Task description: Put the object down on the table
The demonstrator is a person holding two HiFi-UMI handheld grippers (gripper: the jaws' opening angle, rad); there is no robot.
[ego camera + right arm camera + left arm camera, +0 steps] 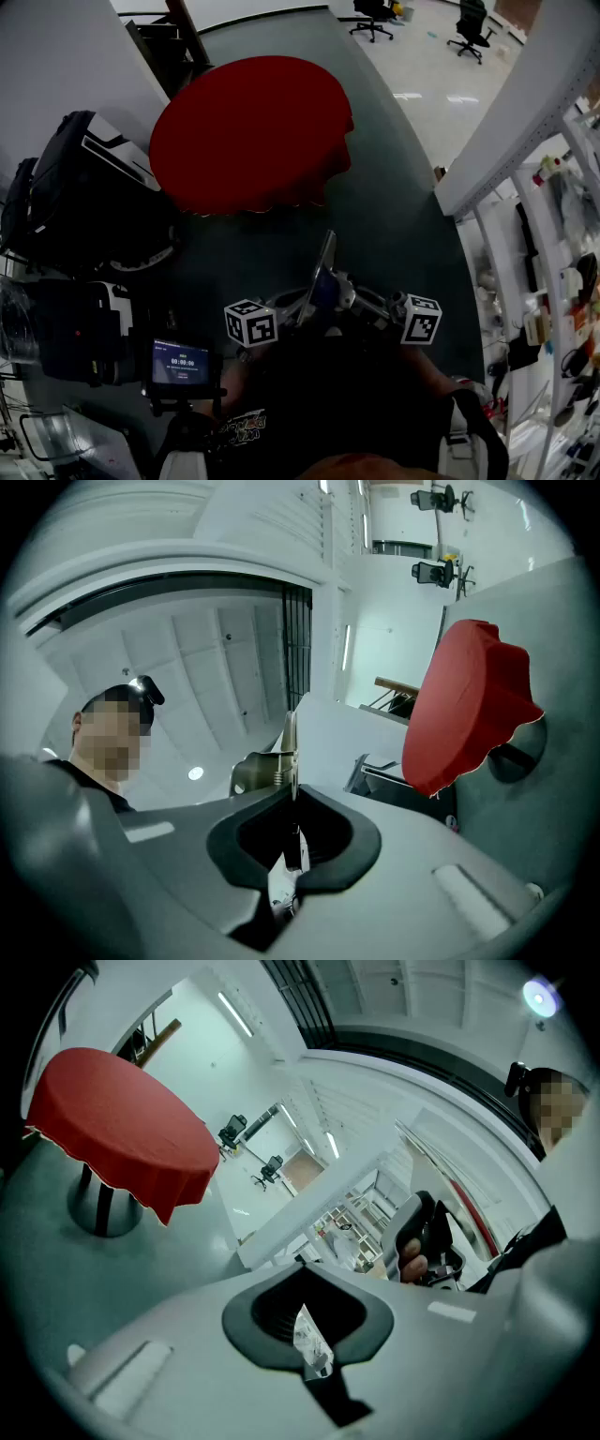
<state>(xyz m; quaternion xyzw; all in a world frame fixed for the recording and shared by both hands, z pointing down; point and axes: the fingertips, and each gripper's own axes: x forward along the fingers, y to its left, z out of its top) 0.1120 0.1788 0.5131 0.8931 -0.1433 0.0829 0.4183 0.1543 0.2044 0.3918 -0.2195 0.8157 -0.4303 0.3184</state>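
Observation:
A thin flat metal object [323, 275] sticks up and away from me between my two grippers, over the dark floor. My right gripper [349, 302] is shut on it; in the right gripper view [291, 855] the metal strip [289, 747] rises out of the closed jaws. My left gripper [305, 314] meets it from the left. In its own view the left gripper [312, 1346] has its jaws together on a thin shiny sliver [309, 1333]. The round table with a red cloth [248, 131] stands ahead, well beyond both grippers, nothing on it.
Black cases [89, 197] and a small timer screen [180, 364] are at my left. White shelves with clutter [553, 281] line the right, behind a white beam [525, 103]. Office chairs [375, 14] stand far back. A hand [412, 1265] holds the right gripper.

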